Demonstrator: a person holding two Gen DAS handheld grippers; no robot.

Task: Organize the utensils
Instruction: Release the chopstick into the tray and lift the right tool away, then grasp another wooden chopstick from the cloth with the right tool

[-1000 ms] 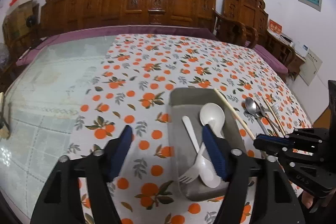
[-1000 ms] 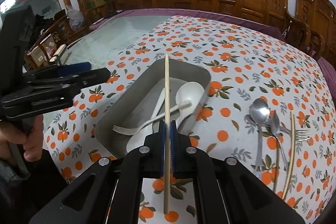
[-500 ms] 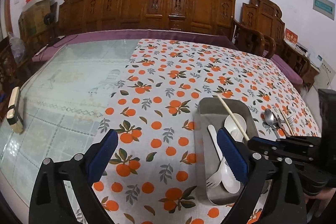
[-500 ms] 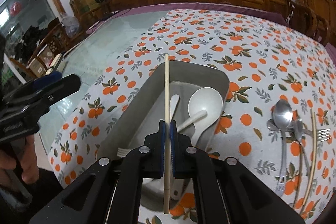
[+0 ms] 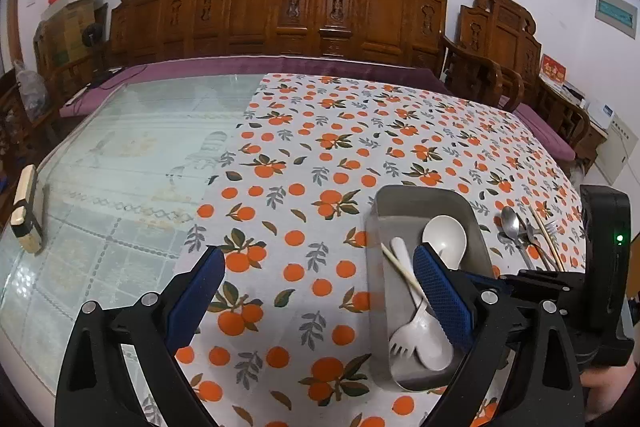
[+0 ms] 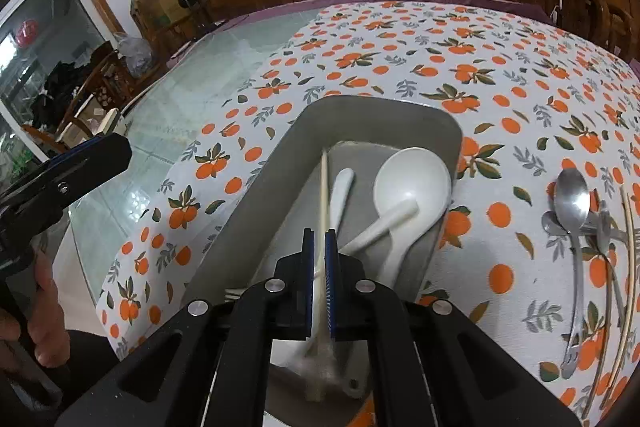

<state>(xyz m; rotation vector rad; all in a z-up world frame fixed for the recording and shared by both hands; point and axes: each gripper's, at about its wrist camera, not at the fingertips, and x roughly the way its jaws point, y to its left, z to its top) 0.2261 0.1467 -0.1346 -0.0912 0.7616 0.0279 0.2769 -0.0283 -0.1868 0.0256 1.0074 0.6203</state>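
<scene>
Left edge of the desk: bare glass top with a small wood-coloured block near the rim. To its right lies the orange-print cloth.

Left tool: jaws stand wide, nothing between the blue pads, only cloth below. They have just been opening; the spread is now steady. In the right wrist view this tool shows at the far left, held by a hand.

Grey tray sits on the cloth, right of centre. Inside: a white ladle-style spoon with bowl toward the far end, a second white spoon beside it, and a white fork with tines toward the near end. The handles cross one another.

Right tool: jaws nearly together, clamped on a single pale chopstick. The stick points forward and down into the tray, its far tip over the tray's left part, close to the second white spoon. Whether the tip touches the tray floor cannot be told from either view.

Right of the tray, on the cloth: metal spoons, a metal fork partly under them, and another chopstick lying alongside. This group is apart from the tray.
</scene>
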